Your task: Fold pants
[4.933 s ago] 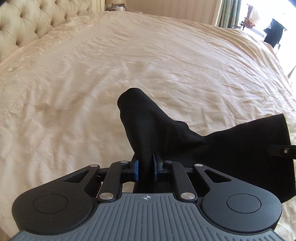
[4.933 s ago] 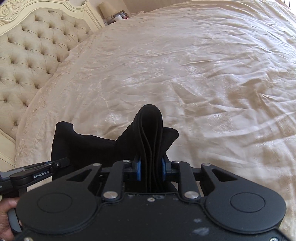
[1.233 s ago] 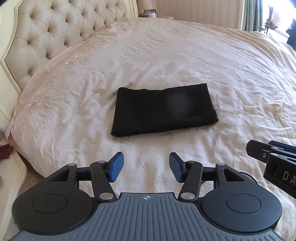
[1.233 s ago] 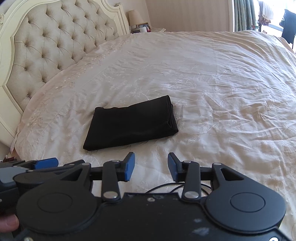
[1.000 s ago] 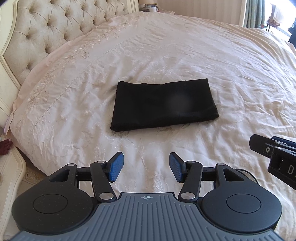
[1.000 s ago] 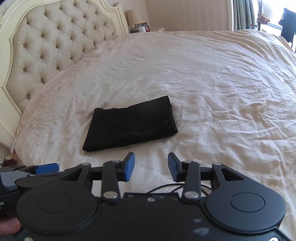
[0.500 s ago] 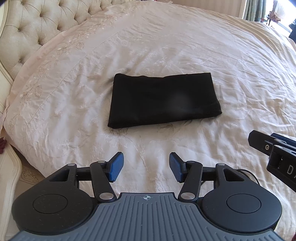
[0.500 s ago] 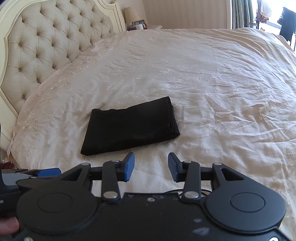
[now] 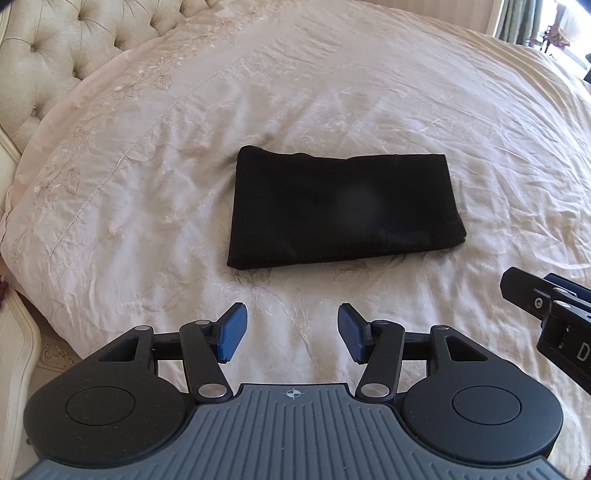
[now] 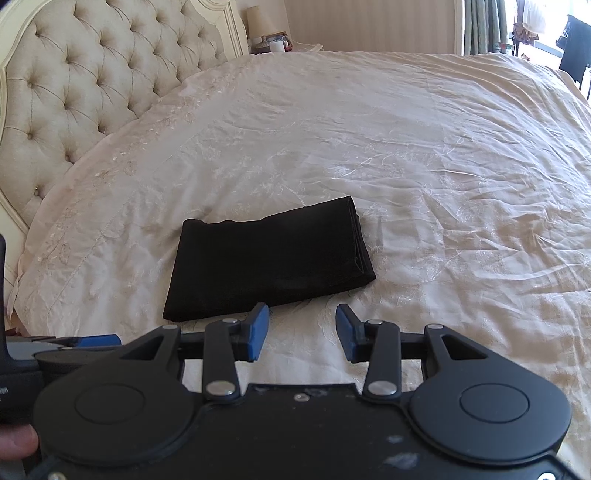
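Note:
The black pants lie folded into a flat rectangle on the cream bedspread, and nothing touches them. My left gripper hovers open over the bedspread just short of their near edge, with nothing between its blue pads. In the right wrist view the pants lie a little left of centre, their layered fold ends at the right. My right gripper is open and empty close to the pants' near edge. The right gripper's body shows at the right edge of the left wrist view.
A tufted cream headboard rises on the left, with a bedside table holding a lamp behind it. The bed's side edge drops off at lower left. Curtains and a bright window are at the far right.
Earlier both grippers were shut on the pants; they now lie folded on the bed. Over the last second both grippers have moved closer to the pants, which look larger.

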`<state>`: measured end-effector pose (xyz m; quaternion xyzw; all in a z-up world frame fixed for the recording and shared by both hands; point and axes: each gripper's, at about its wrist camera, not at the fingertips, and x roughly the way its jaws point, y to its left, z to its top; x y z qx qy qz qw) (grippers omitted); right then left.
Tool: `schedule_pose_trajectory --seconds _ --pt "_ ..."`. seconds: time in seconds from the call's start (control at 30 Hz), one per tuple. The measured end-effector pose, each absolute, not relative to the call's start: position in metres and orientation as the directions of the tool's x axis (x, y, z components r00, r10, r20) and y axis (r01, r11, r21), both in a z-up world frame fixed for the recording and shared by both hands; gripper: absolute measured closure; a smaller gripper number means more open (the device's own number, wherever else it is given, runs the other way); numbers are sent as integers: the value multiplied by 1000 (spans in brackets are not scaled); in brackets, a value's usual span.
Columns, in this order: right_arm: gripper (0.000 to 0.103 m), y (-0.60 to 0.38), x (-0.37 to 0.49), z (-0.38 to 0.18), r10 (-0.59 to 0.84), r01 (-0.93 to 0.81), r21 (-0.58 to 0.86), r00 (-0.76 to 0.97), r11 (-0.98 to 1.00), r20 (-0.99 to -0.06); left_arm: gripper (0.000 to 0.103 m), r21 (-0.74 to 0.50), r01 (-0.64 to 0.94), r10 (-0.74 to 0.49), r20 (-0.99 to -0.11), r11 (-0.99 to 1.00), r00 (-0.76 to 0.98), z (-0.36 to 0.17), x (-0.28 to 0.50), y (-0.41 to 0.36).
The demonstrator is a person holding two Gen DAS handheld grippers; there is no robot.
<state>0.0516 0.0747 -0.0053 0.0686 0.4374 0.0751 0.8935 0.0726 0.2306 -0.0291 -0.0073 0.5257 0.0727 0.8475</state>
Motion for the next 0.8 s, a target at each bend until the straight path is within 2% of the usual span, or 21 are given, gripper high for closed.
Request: schedule_pose_trajectory --seconds 0.8 --pt "60 100 98 -19 148 -10 172 562 985 -814 50 54 -52 71 -909 997 412 -43 119 241"
